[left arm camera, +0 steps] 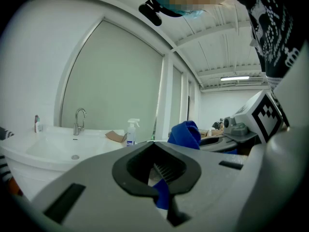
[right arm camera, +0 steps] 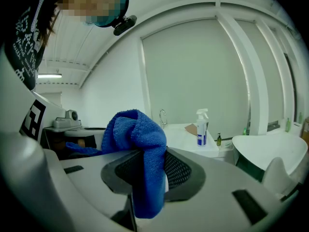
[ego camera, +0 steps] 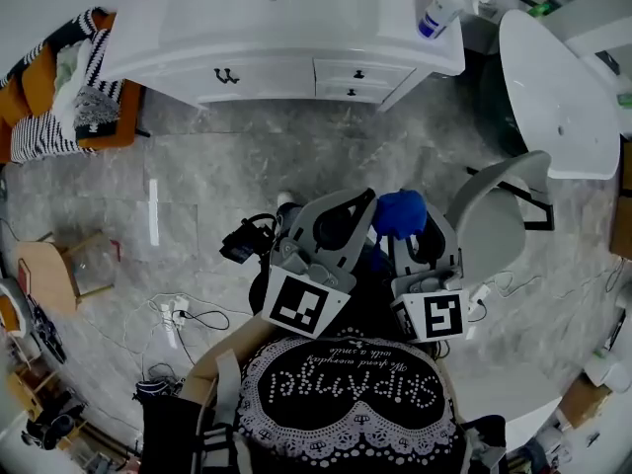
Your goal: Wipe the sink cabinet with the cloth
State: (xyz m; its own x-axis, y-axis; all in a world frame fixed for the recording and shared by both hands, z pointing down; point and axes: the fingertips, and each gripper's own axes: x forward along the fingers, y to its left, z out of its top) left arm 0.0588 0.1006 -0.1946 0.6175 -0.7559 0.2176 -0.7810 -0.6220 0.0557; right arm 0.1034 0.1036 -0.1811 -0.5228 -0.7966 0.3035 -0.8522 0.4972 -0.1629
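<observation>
The white sink cabinet (ego camera: pixel 286 38) stands across the floor ahead of me, with dark drawer knobs on its front; in the left gripper view its basin and tap (left arm camera: pixel 78 121) show. I hold both grippers close to my body. My right gripper (ego camera: pixel 413 227) is shut on a bunched blue cloth (ego camera: pixel 400 212), which drapes over its jaws (right arm camera: pixel 140 144). My left gripper (ego camera: pixel 367 205) is also shut, and a strip of the same cloth (left arm camera: pixel 162 197) is pinched in its seam. The two grippers' tips nearly touch, well short of the cabinet.
A spray bottle (ego camera: pixel 439 8) stands on the cabinet's right end. At the right are a white tub (ego camera: pixel 558 97) and a grey chair (ego camera: pixel 494 215). An orange seat with striped fabric (ego camera: pixel 69 97) is at the left. Cables and a power strip (ego camera: pixel 178 314) lie on the grey floor.
</observation>
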